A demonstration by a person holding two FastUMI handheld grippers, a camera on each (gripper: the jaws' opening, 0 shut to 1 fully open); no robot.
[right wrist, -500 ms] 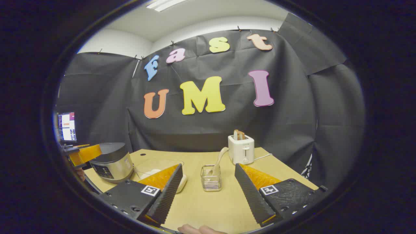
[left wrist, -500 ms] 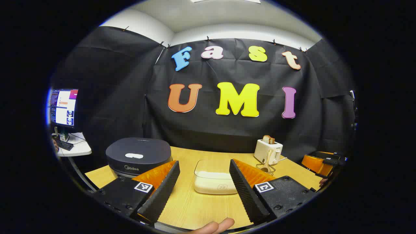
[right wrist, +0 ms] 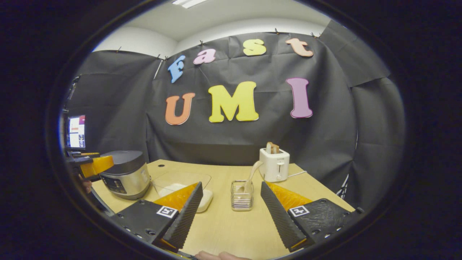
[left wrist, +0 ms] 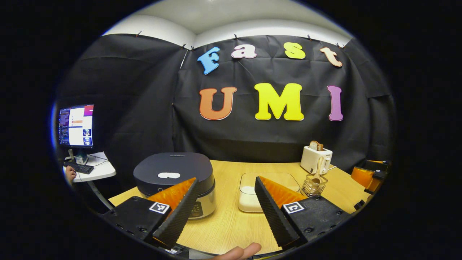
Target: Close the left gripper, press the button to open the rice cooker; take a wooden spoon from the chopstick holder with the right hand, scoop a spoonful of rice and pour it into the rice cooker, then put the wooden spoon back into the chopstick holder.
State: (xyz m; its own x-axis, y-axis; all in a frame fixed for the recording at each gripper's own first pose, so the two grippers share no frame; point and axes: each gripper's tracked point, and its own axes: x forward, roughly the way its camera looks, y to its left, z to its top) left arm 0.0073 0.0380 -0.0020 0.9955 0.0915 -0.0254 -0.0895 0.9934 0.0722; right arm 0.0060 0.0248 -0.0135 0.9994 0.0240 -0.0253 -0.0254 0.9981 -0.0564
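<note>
The rice cooker (left wrist: 175, 177) stands with its dark lid down at the left of the wooden table (left wrist: 223, 224); the right gripper view has the rice cooker (right wrist: 126, 174) at far left. A clear container of rice (left wrist: 252, 193) sits mid-table, the same rice container (right wrist: 182, 187) lying just past my right gripper's left finger. A wire chopstick holder (right wrist: 242, 195) holds a wooden spoon (right wrist: 251, 175) leaning right. My left gripper (left wrist: 225, 206) hovers open in front of the cooker and the rice. My right gripper (right wrist: 231, 211) is open, short of the holder.
A white toaster (right wrist: 274, 164) with bread stands at the back right of the table. A monitor (left wrist: 76, 125) and keyboard sit on a small side table at the far left. A fingertip (left wrist: 240, 251) shows at the bottom edge of the left gripper view.
My left gripper has pulled back and turned left, so the cooker and rice container sit farther right and show more fully. My right gripper has shifted only slightly. Both stay open.
</note>
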